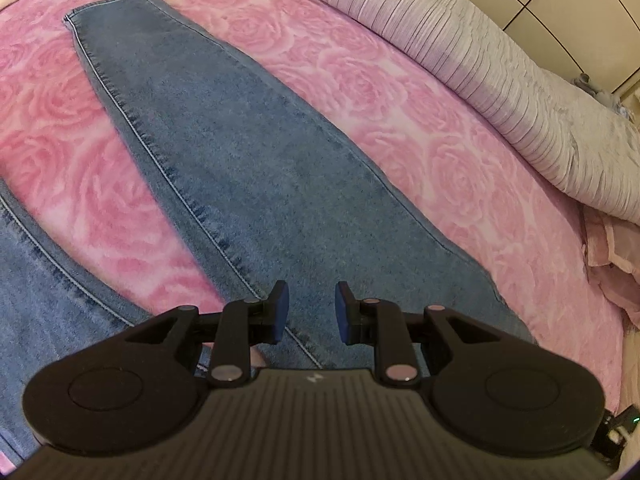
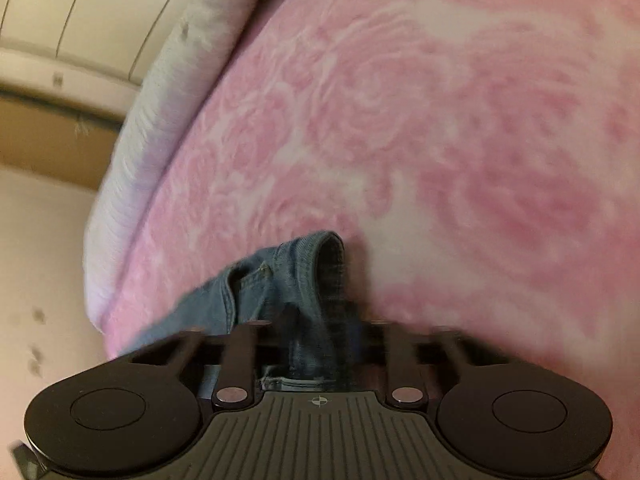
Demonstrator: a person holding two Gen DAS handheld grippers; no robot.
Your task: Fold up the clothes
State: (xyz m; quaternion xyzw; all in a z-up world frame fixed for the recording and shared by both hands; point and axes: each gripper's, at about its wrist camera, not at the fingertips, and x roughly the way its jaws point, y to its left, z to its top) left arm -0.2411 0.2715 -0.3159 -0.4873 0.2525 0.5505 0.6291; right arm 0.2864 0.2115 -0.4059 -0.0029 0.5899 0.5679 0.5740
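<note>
Blue jeans (image 1: 224, 140) lie flat on a pink rose-patterned blanket (image 1: 360, 80). One leg runs away to its hem at the upper left, and the other leg (image 1: 36, 280) shows at the left edge. My left gripper (image 1: 311, 308) hovers over the near part of the leg, its blue pads apart with nothing pinched between them. In the blurred right wrist view, a bunched fold of the jeans' waistband (image 2: 280, 280) rises off the blanket (image 2: 440, 120). My right gripper (image 2: 324, 332) is shut on that fold, and its fingertips are mostly hidden by the denim.
A long ribbed pale bolster (image 1: 500, 80) lines the far right side of the bed, seen also as the bolster (image 2: 160, 120) at the bed's edge. Crumpled pink cloth (image 1: 612, 264) lies at the right. Cream cabinet doors (image 2: 80, 8) and floor (image 2: 36, 260) lie beyond the bed.
</note>
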